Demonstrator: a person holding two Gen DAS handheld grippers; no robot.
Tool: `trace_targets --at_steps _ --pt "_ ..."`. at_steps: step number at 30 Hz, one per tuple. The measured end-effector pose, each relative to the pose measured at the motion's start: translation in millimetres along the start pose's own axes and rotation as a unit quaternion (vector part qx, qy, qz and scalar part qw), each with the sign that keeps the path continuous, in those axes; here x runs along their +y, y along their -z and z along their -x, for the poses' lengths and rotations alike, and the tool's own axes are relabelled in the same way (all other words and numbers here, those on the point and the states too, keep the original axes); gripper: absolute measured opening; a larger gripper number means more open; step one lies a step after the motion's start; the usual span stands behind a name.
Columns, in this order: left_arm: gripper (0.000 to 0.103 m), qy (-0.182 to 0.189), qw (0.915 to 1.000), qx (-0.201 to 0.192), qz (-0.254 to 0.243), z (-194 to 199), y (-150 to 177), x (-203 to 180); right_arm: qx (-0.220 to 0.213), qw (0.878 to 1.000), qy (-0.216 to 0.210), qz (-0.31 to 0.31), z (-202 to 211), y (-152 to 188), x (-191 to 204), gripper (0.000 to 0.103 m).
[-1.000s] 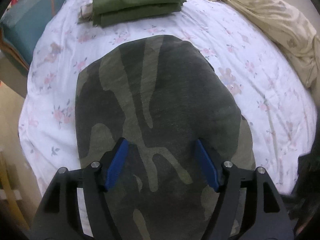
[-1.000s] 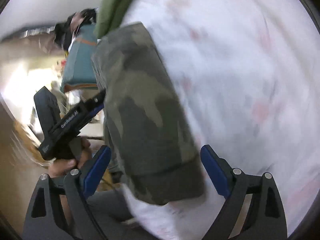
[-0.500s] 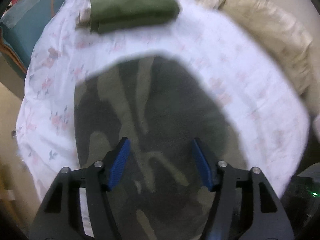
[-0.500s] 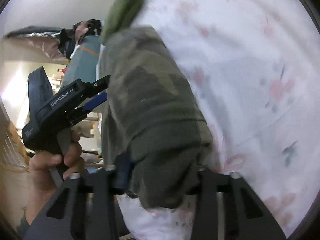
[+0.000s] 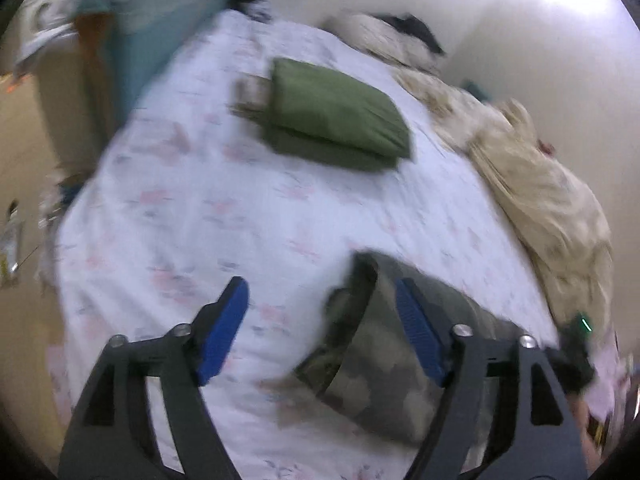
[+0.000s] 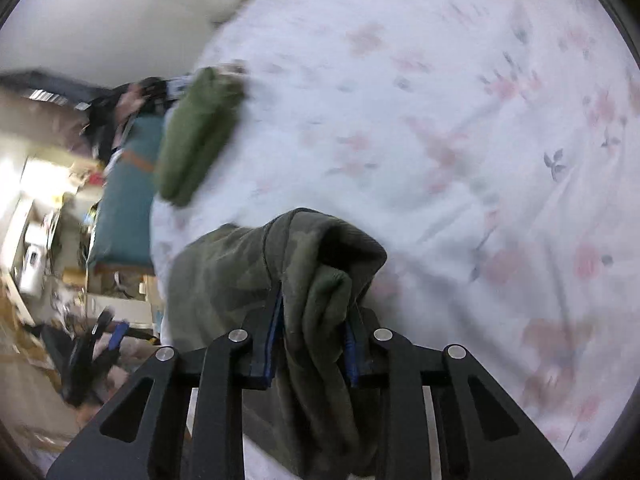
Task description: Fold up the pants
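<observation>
The folded camouflage pants (image 6: 320, 280) hang bunched between the blue pads of my right gripper (image 6: 314, 344), which is shut on them and holds them above the floral bed sheet (image 6: 460, 120). In the left wrist view the same camouflage pants (image 5: 384, 352) show at the lower right, lifted at their near edge. My left gripper (image 5: 324, 320) is open and empty above the sheet (image 5: 200, 208), just left of the pants, its right finger over them.
A folded olive-green garment (image 5: 336, 116) lies further up the bed; it also shows in the right wrist view (image 6: 196, 136). A rumpled beige blanket (image 5: 536, 184) lies along the right. A teal cushion (image 5: 152, 28) stands off the bed's left edge.
My right gripper has shut on the end of the camouflage pants and lifted them. My left gripper has moved left off the pants and stays open.
</observation>
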State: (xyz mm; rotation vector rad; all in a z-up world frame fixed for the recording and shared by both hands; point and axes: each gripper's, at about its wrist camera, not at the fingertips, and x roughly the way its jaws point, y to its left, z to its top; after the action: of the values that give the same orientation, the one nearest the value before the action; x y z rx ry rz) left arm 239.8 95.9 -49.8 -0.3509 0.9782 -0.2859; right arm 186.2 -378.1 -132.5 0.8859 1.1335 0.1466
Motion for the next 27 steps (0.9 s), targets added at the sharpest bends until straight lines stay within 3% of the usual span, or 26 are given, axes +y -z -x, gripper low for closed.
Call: trace_targets --at_steps 3,5,7,9,11,15,16,18,19,21,22,23,27 --pt "0.085 0.022 0.9976 0.057 -0.031 -26 12 -14 0.016 0.997 -0.034 -0.062 -7 -4 -35 0.038" --pt "0.085 0.021 0.9929 0.100 -0.060 -50 25 -21 0.012 0.997 -0.034 -0.072 -5 -1 -37 0.054" --pt "0.085 0.011 0.9887 0.122 -0.086 -69 34 -24 -0.002 0.997 -0.029 -0.068 5 7 -35 0.080" --pt "0.085 0.011 0.9864 0.137 -0.091 -84 41 -25 -0.025 0.997 -0.036 -0.068 16 17 -30 0.096" --pt "0.085 0.013 0.9833 0.160 -0.086 -101 51 -23 -0.036 0.997 -0.028 -0.055 20 25 -22 0.099" --pt "0.083 0.036 0.9757 0.188 -0.106 -115 69 -32 0.005 0.999 -0.015 -0.034 -8 41 -13 0.099" --pt "0.080 0.038 0.9739 0.192 -0.114 -116 71 -34 0.017 0.999 -0.022 -0.038 -18 44 -16 0.099" --pt "0.060 0.046 0.9717 0.200 -0.117 -118 72 -31 0.041 0.998 -0.032 -0.046 -34 53 -19 0.093" --pt "0.053 0.049 0.9717 0.202 -0.112 -117 72 -32 0.043 0.998 -0.032 -0.040 -40 58 -19 0.076" --pt "0.033 0.040 0.9717 0.200 -0.118 -112 73 -38 0.036 0.999 -0.028 -0.015 -42 63 -12 0.055" --pt "0.029 0.032 0.9732 0.194 -0.119 -106 73 -41 0.032 0.999 -0.023 -0.001 -40 63 -7 0.046" --pt "0.023 0.028 0.9754 0.188 -0.111 -100 71 -42 0.029 0.999 -0.018 0.012 -39 62 -1 0.042" --pt "0.016 0.029 0.9803 0.156 -0.118 -62 66 -60 0.012 0.998 -0.007 0.066 -24 48 26 0.025"
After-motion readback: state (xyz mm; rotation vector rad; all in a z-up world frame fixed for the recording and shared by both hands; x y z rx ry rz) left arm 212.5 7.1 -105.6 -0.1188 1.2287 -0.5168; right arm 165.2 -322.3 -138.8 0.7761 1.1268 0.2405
